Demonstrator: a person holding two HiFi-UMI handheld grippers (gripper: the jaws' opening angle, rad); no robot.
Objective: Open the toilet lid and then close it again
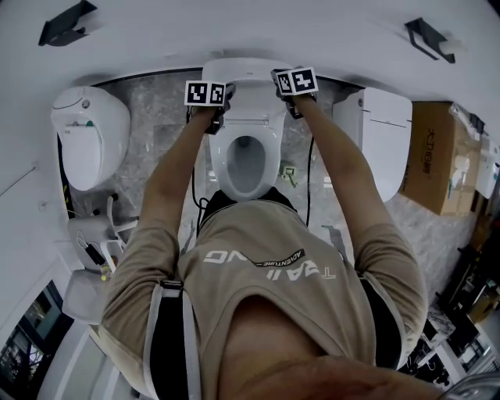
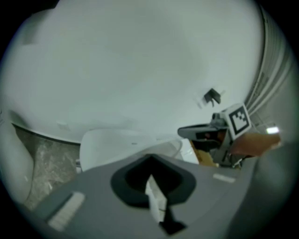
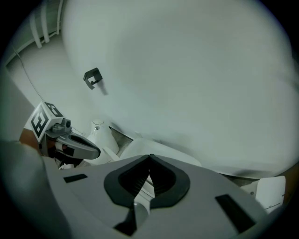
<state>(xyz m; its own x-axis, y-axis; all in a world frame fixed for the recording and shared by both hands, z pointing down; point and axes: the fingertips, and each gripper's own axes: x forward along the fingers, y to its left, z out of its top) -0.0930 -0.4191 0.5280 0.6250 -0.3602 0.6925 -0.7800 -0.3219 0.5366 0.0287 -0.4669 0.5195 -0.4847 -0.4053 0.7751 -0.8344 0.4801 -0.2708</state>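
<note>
The white toilet stands straight ahead of the person in the head view, its seat ring (image 1: 247, 142) down around the open bowl. Its lid (image 1: 248, 76) is raised upright against the back wall. My left gripper (image 1: 229, 95) is at the lid's left edge and my right gripper (image 1: 276, 78) at its right edge; whether either touches the lid I cannot tell. In the left gripper view the jaws (image 2: 150, 162) are shut with nothing held, the white lid (image 2: 122, 144) just beyond them and the right gripper (image 2: 218, 134) to the side. The right gripper's jaws (image 3: 149, 158) also look shut, over the lid (image 3: 161, 155).
Another white toilet (image 1: 90, 133) stands at the left and a third (image 1: 388, 137) at the right, with a cardboard box (image 1: 436, 156) beyond it. Black brackets (image 1: 66, 22) (image 1: 430, 36) hang on the white wall. Cables and small parts lie on the marbled floor (image 1: 160, 117).
</note>
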